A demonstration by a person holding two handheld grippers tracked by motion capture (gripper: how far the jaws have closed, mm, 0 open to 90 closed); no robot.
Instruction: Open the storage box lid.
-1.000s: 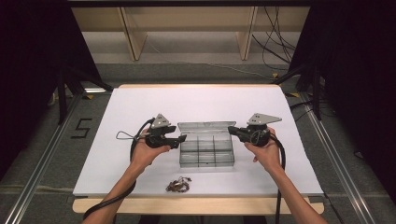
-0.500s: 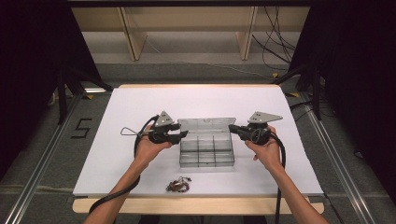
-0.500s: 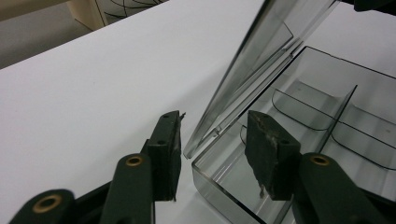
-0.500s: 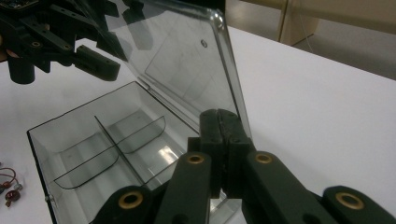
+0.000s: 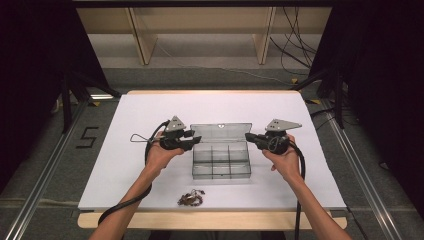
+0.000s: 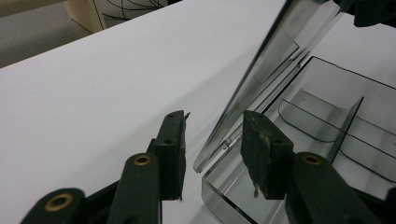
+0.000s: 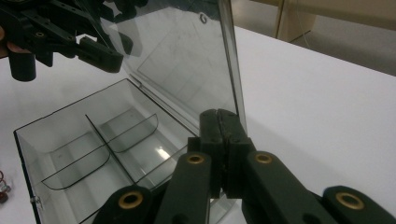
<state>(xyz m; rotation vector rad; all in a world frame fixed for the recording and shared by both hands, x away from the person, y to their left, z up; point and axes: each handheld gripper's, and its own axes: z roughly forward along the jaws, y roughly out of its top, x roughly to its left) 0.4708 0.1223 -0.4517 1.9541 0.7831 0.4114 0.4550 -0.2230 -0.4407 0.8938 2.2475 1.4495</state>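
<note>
White-topped counter with wooden front edge. Left gripper sits at 9 o'clock of the clear smoky plastic compartment box, which is at counter centre. In the left gripper view its fingers are part open and have just been closing, straddling the lower corner of the box's hinged clear lid; one finger outside, one over the tray, pads not pressing, a gap either side. Lid stands nearly upright along the 12 o'clock edge of the box. Small pile of dark reddish metal bits lies on the counter at 7 o'clock of the box, apart from it. Right gripper at 3 o'clock of the box; its fingers are fully together, tips at the lid's edge by the hinge corner; can't tell if touching.
</note>
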